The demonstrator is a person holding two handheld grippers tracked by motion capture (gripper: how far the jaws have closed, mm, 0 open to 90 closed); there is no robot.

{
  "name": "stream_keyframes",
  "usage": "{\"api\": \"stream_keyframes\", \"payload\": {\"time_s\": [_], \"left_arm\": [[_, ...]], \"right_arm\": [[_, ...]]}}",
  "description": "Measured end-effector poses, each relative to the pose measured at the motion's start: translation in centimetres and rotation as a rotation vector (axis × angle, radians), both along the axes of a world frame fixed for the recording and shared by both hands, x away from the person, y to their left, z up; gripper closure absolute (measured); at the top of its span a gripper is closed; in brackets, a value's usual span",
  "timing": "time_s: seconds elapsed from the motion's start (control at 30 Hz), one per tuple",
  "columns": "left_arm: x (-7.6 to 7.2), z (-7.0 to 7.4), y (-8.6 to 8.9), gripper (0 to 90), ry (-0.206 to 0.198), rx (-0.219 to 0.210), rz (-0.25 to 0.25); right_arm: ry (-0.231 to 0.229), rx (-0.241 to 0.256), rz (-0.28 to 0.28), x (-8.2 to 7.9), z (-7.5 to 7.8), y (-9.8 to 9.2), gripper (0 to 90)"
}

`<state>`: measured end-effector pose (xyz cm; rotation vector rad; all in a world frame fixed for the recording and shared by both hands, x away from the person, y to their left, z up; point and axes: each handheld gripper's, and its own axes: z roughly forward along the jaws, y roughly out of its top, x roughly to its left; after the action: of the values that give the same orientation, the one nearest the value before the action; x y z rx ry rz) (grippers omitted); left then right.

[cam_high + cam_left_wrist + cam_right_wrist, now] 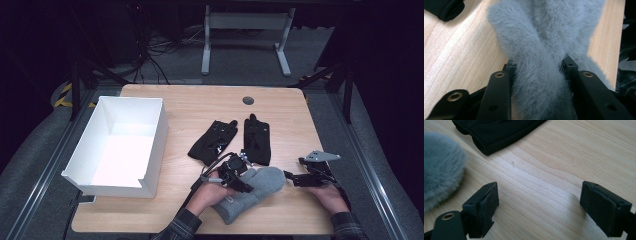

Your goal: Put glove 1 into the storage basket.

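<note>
A fuzzy grey mitten lies near the table's front edge. My left gripper is over its upper left part, and in the left gripper view its jaws press on a fold of the grey mitten from both sides. Two black gloves lie just behind it: a left one and a right one. My right gripper rests low by the mitten's right end, jaws wide apart over bare wood, with the mitten's edge at left and a black glove's cuff ahead.
An open white box stands on the left part of the wooden table. A dark round grommet sits near the far edge. Beyond the table are a desk frame and cables on the floor.
</note>
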<state>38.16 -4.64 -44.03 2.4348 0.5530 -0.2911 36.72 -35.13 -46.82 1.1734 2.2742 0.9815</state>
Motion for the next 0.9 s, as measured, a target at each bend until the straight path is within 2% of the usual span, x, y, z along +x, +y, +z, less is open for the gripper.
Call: {"api": "stream_keyframes", "payload": {"time_s": [0.17, 0.3, 0.37, 0.4, 0.47, 0.5, 0.6, 0.7, 0.77, 0.83, 0.9], "left_arm": [[-0.1, 0.8, 0.4, 67.4, -0.008, -0.027, 0.010], [-0.3, 2.1, 0.7, 69.7, -0.037, -0.032, 0.018], [-0.3, 2.8, 1.0, 73.1, -0.052, -0.049, 0.018], [-0.3, 3.1, 1.3, 76.6, -0.054, -0.073, 0.031], [-0.2, 3.7, 1.7, 77.7, -0.043, -0.098, 0.026], [-0.1, 3.9, 1.8, 77.8, -0.056, -0.089, 0.028], [0.2, 4.1, 2.0, 78.1, -0.060, -0.082, 0.039], [0.5, 3.9, 2.0, 78.2, -0.023, -0.094, 0.037], [0.4, 3.9, 2.1, 78.5, -0.014, -0.101, 0.038], [0.3, 4.3, 2.1, 78.4, -0.005, -0.112, 0.020], [0.4, 4.2, 1.8, 78.3, 0.028, -0.097, -0.014]], "right_arm": [[0.000, 0.000, 0.000, 0.0, 0.0, 0.0, 16.0], [0.000, -0.001, 0.000, 0.0, 0.0, 0.0, 16.0], [0.000, -0.001, 0.000, 0.0, 0.0, 0.0, 16.0], [0.001, -0.001, -0.001, 0.0, 0.0, 0.0, 16.1], [0.002, 0.000, -0.001, 0.0, 0.0, 0.0, 16.0], [0.002, 0.000, -0.001, 0.0, 0.0, 0.0, 16.1], [0.002, 0.000, -0.001, 0.0, 0.0, 0.0, 16.1], [0.002, 0.000, -0.002, 0.0, 0.0, 0.0, 16.0], [0.002, 0.000, -0.003, 0.0, 0.0, 0.0, 16.0], [0.002, 0.000, -0.003, 0.0, 0.0, 0.0, 16.0], [0.002, 0.000, -0.003, 0.0, 0.0, 0.0, 16.0]]}}
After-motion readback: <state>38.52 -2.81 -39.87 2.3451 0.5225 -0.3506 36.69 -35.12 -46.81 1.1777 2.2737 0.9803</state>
